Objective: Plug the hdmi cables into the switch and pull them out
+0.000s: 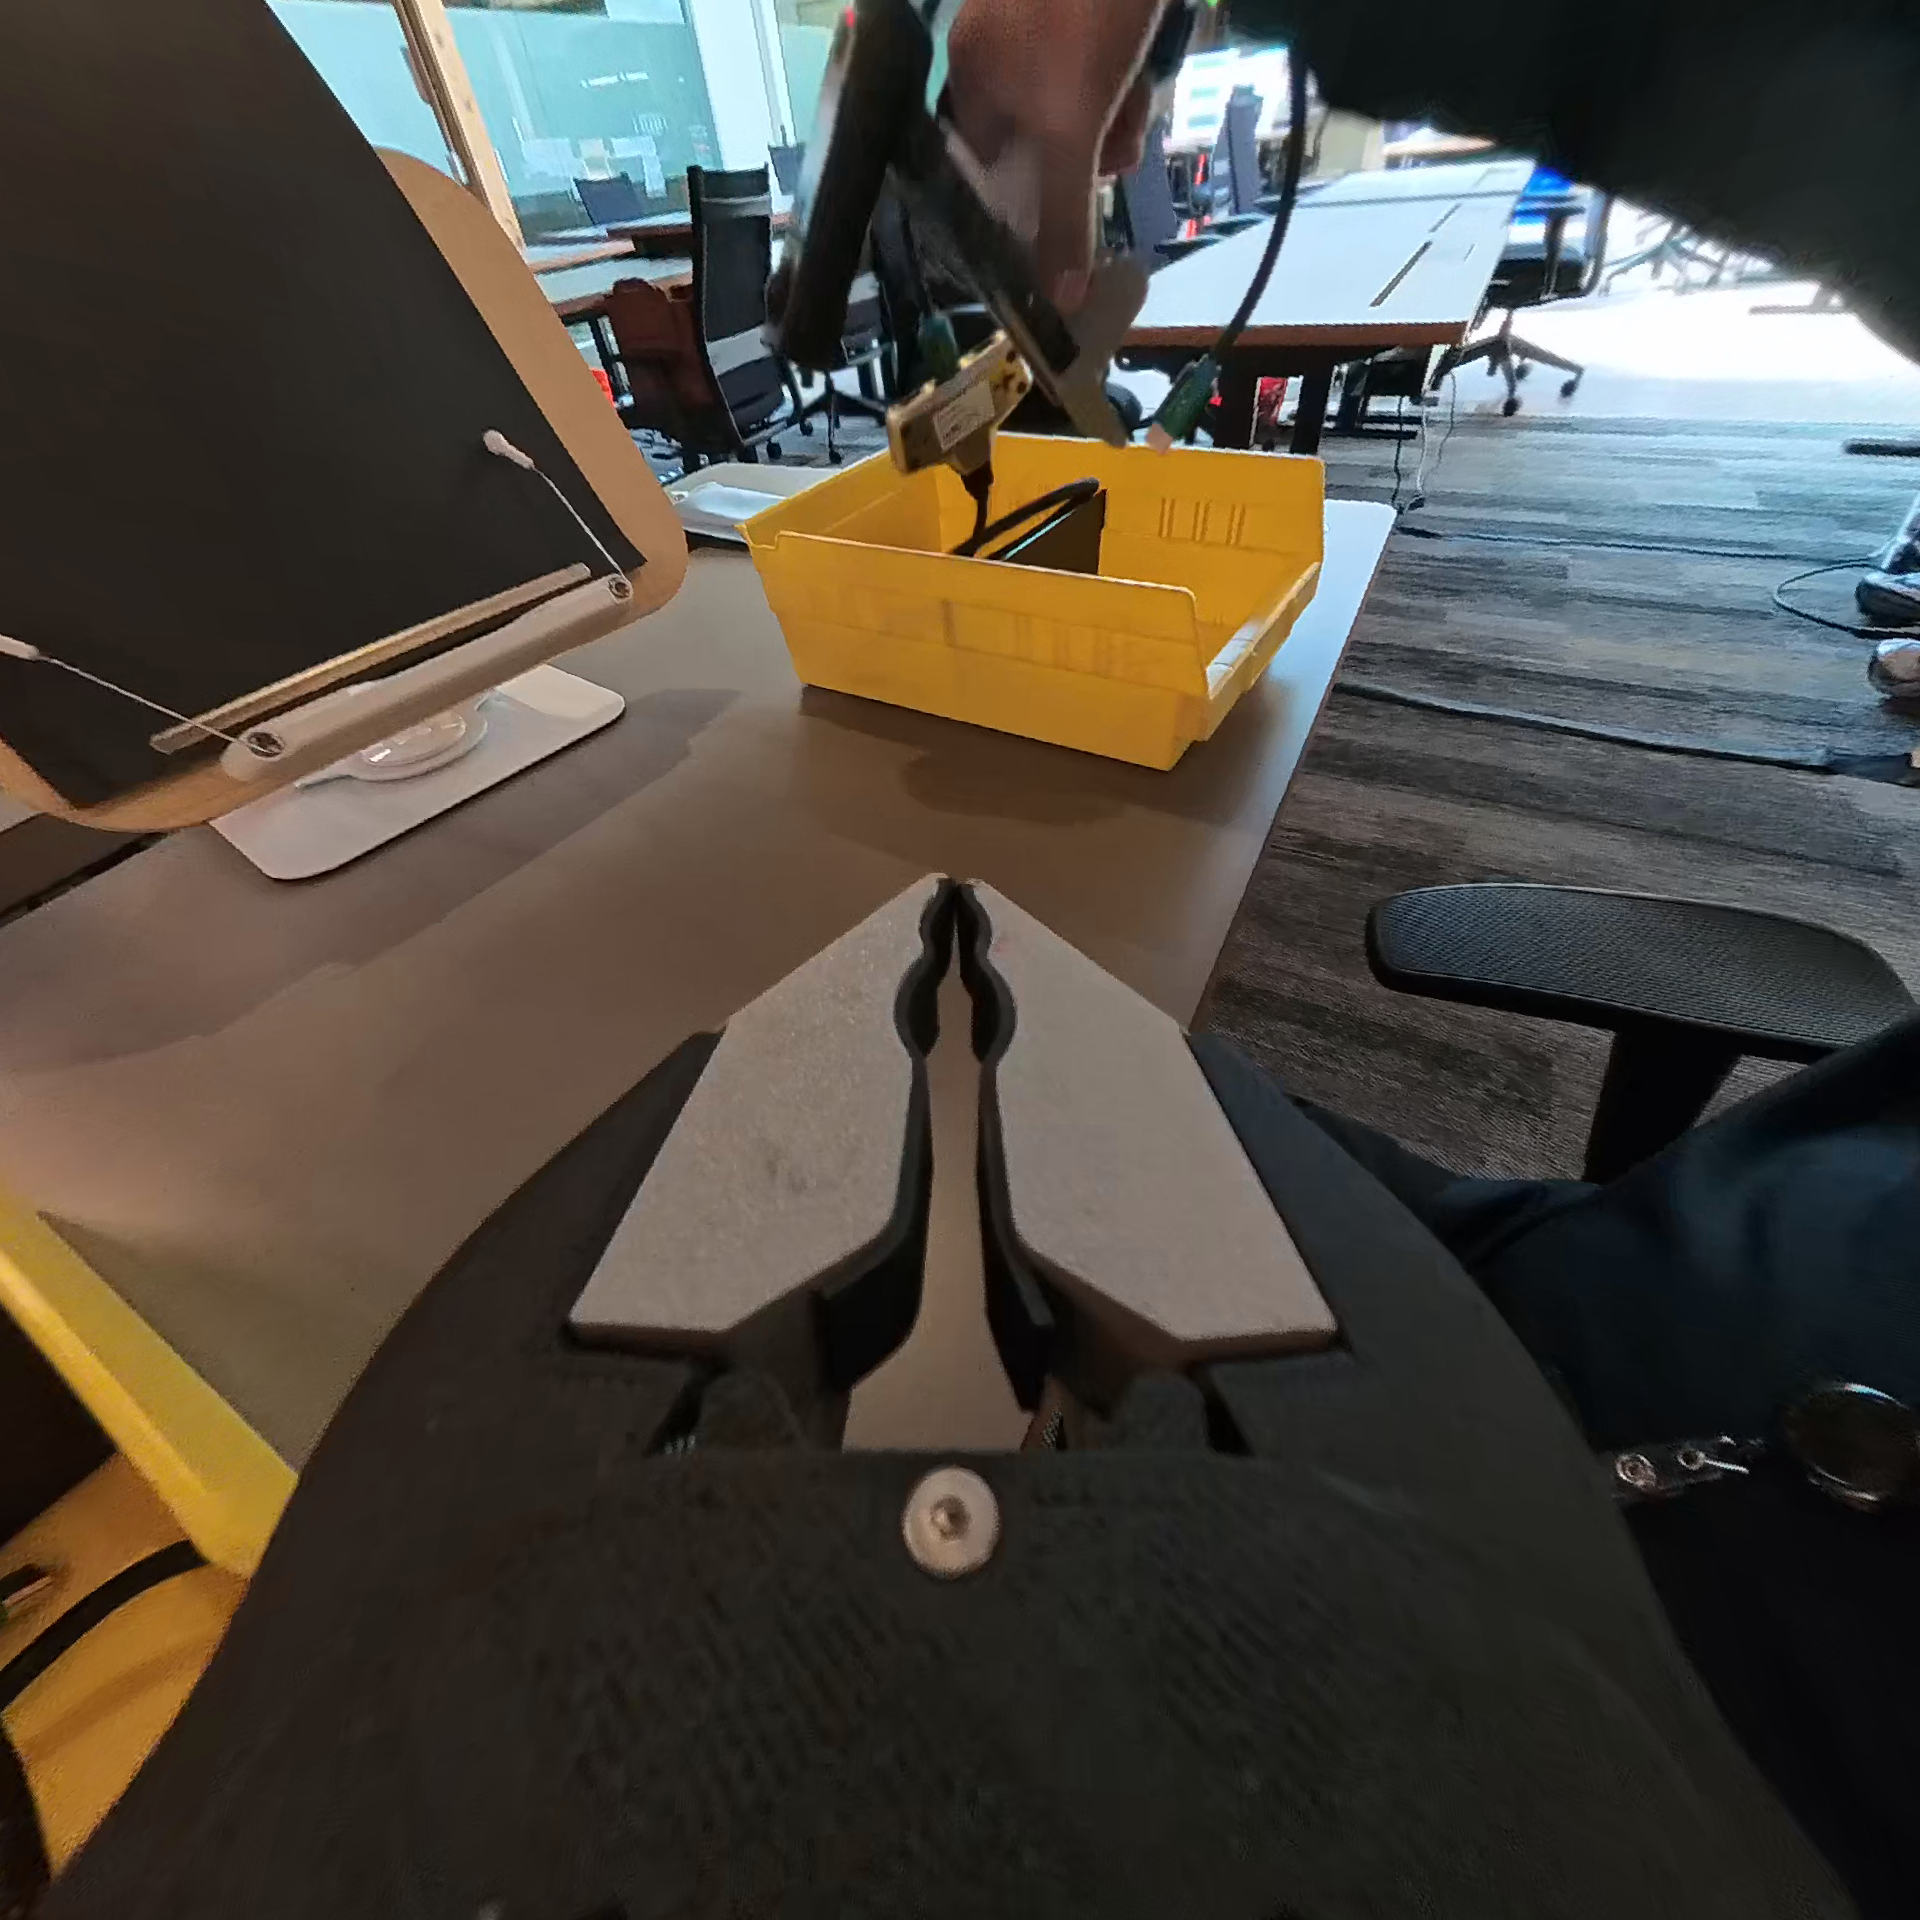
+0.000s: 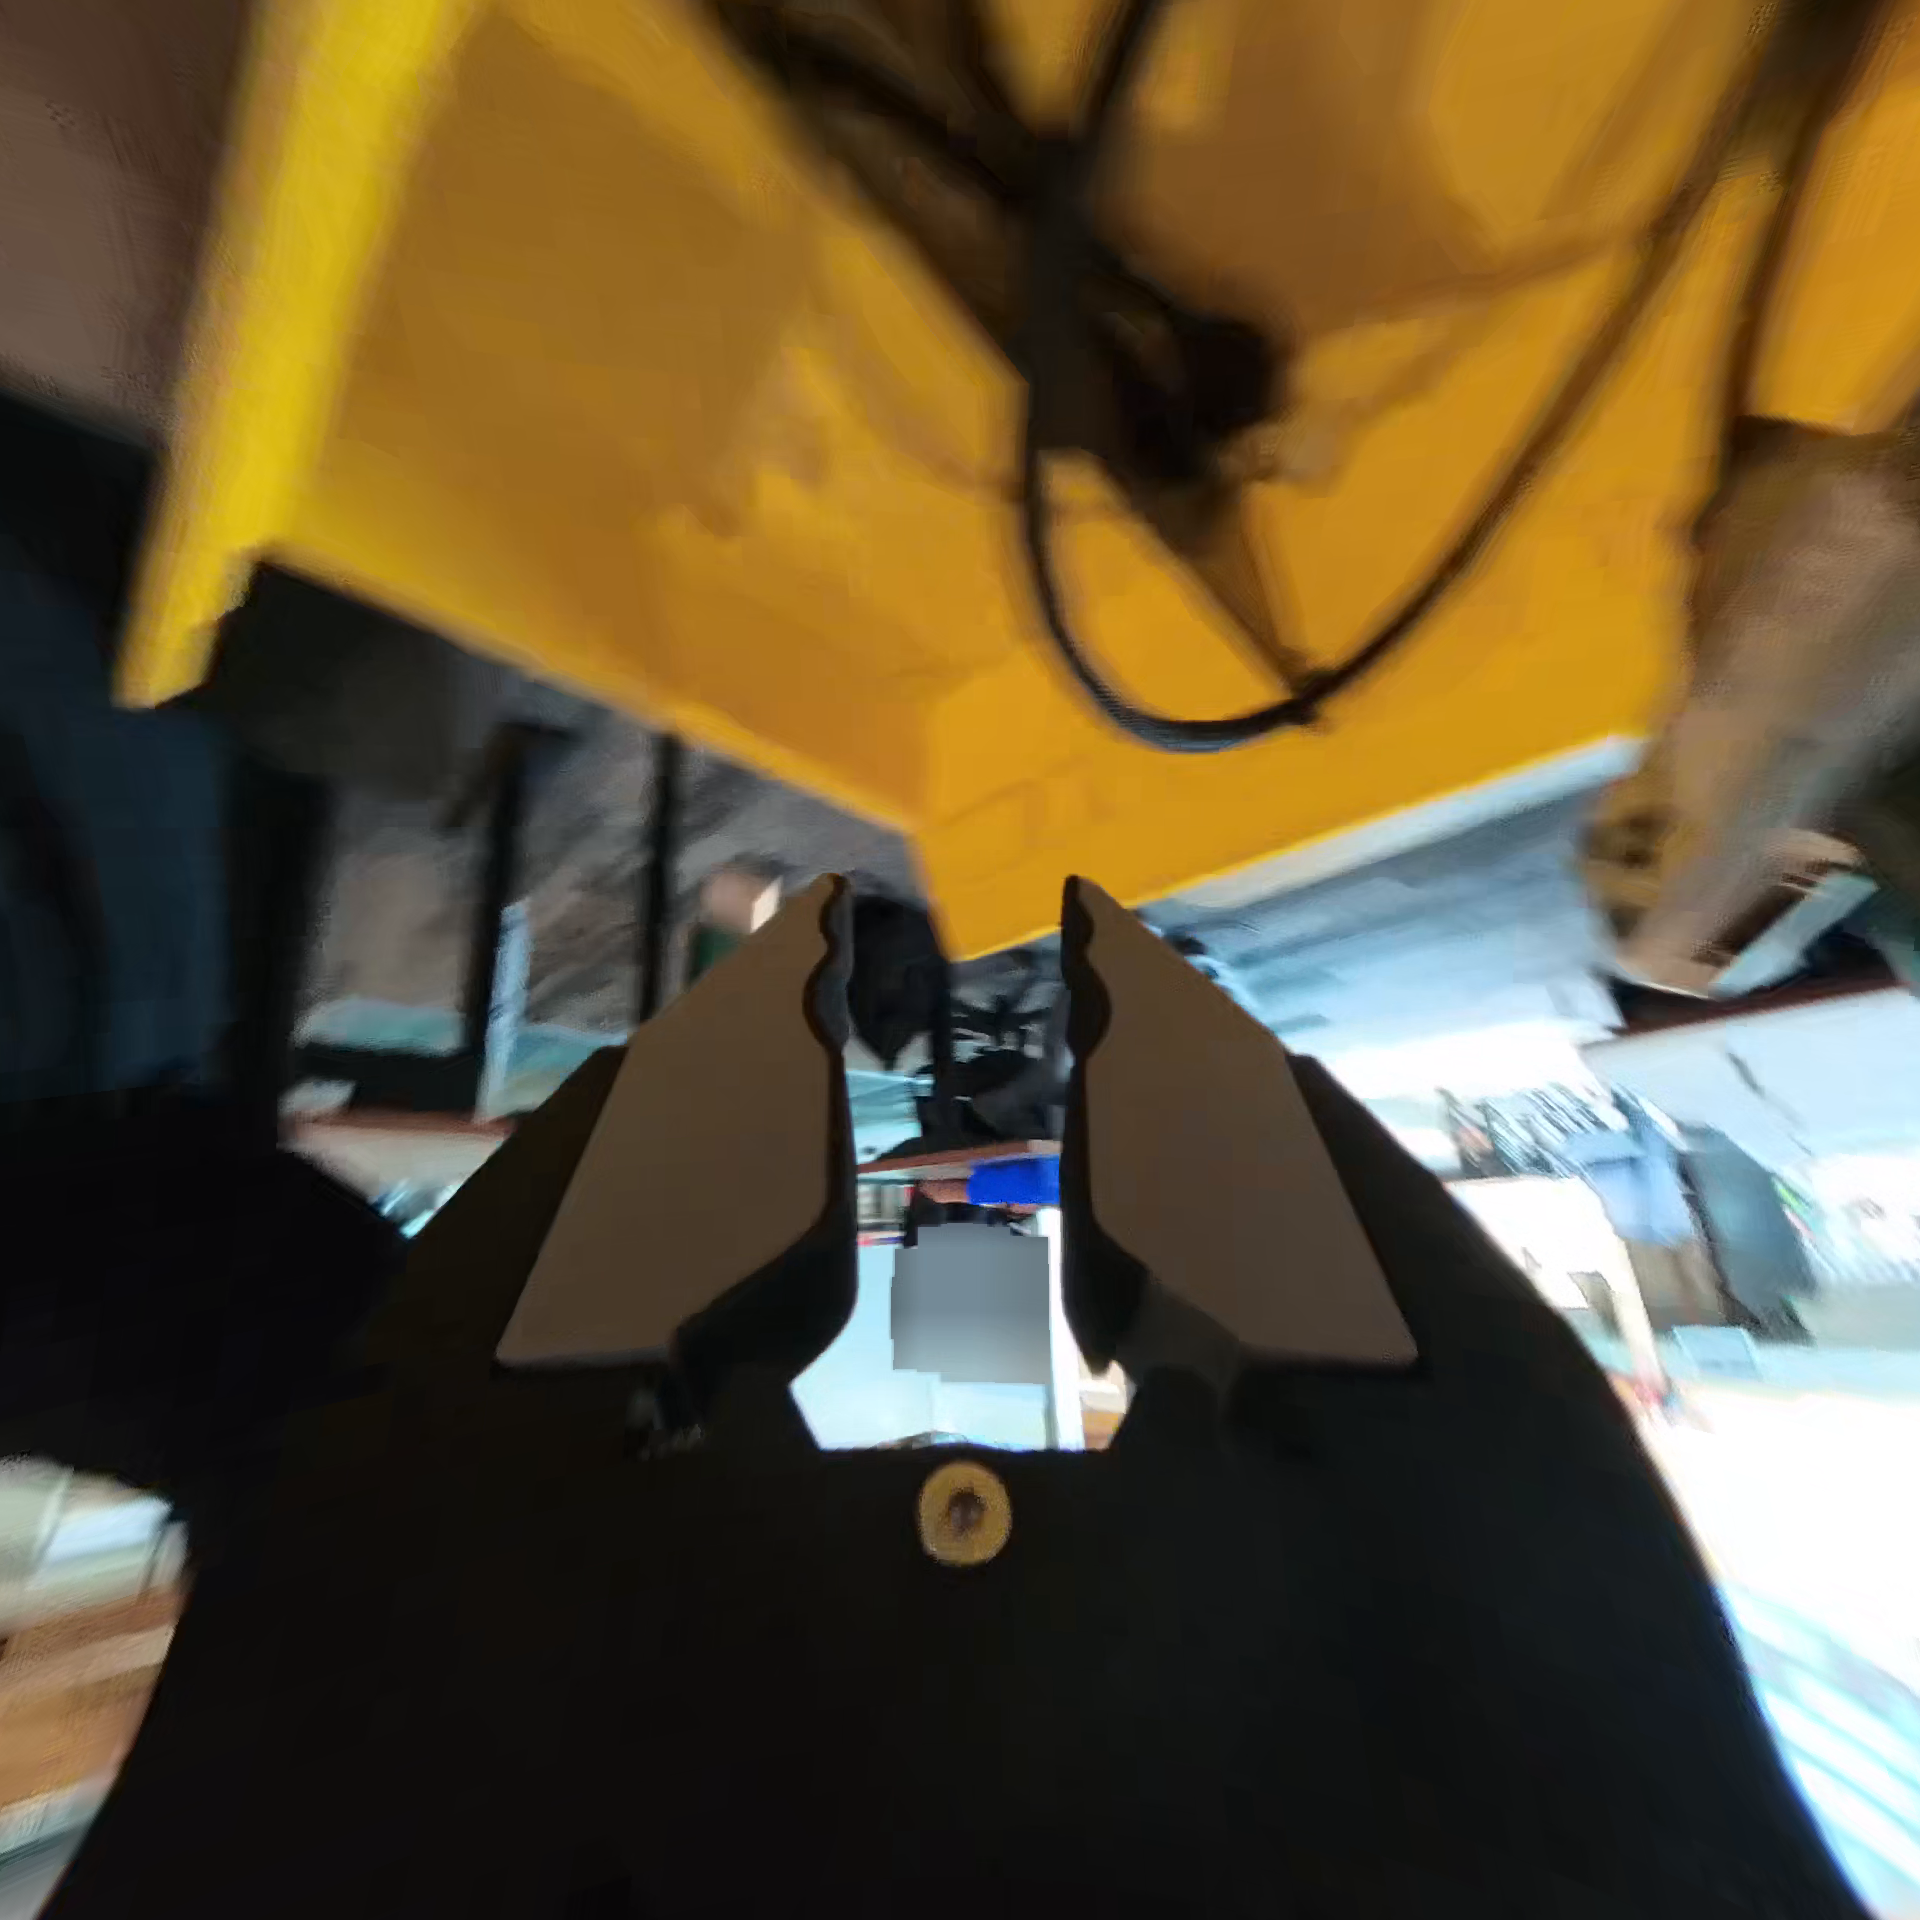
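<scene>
The risk is a snag: black cables loop loosely in the yellow bin, and a hurried reach could drag the bin across the table. The right gripper tilts steeply above the bin, jaws spread and empty. The left gripper rests low over the table, jaws pressed together. No switch is clearly identifiable

The yellow bin near the counter's far edge looked like smooth, slightly glossy plastic. The counter itself was matt brown laminate. The left tool showed grainy grey pads on ridged matt black plastic, with one shiny metal screw.
</scene>
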Demonstrator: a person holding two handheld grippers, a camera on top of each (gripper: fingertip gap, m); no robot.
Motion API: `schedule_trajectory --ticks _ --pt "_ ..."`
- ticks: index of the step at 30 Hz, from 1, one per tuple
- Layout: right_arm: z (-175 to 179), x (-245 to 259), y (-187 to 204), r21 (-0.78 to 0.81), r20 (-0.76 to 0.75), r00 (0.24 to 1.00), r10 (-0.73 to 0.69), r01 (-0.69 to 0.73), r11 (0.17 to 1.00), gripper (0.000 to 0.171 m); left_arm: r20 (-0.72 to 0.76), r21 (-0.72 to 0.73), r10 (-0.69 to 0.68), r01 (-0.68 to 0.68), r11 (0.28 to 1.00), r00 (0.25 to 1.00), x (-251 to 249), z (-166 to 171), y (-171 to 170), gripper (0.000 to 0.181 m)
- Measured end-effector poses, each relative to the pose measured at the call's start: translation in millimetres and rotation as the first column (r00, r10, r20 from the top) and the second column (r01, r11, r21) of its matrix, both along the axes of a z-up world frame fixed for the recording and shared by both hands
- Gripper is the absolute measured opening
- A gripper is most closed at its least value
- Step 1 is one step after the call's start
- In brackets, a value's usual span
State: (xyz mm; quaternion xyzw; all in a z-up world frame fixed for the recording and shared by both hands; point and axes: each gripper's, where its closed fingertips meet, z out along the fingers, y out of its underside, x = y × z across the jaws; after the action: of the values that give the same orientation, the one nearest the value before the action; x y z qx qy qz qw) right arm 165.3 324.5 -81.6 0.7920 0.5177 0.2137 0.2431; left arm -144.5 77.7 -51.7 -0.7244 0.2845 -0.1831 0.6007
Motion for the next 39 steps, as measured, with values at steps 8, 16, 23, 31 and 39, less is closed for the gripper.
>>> schedule_trajectory --ticks 8,16,23,31,39 --pt "17 -94 -68 -0.342 -0.589 0.806 -0.058 -0.183 0.922 0.033 -0.044 -0.004 -0.004 0.004 1.000 0.999 4 -4 -2 0.000" --pt "78 -119 -87 0.114 -0.910 0.342 0.235 -0.338 0.934 0.041 -0.027 0.008 0.004 -0.003 1.000 1.000 -1 1 -5 0.000" --pt "51 -45 -114 0.417 -0.616 0.478 0.627 -0.477 0.774 0.043 -0.008 -0.019 -0.032 0.031 0.999 0.999 12 -5 -1 0.000" --pt "12 -20 -97 0.442 -0.326 0.551 0.768 -0.630 0.639 0.017 -0.066 0.003 -0.072 0.073 0.997 0.995 30 -2 -11 0.000" --pt "100 -21 -37 0.607 -0.529 0.508 0.679 -0.333 0.722 0.008 -0.024 0.012 -0.058 0.058 0.998 0.998 15 5 -12 0.000"
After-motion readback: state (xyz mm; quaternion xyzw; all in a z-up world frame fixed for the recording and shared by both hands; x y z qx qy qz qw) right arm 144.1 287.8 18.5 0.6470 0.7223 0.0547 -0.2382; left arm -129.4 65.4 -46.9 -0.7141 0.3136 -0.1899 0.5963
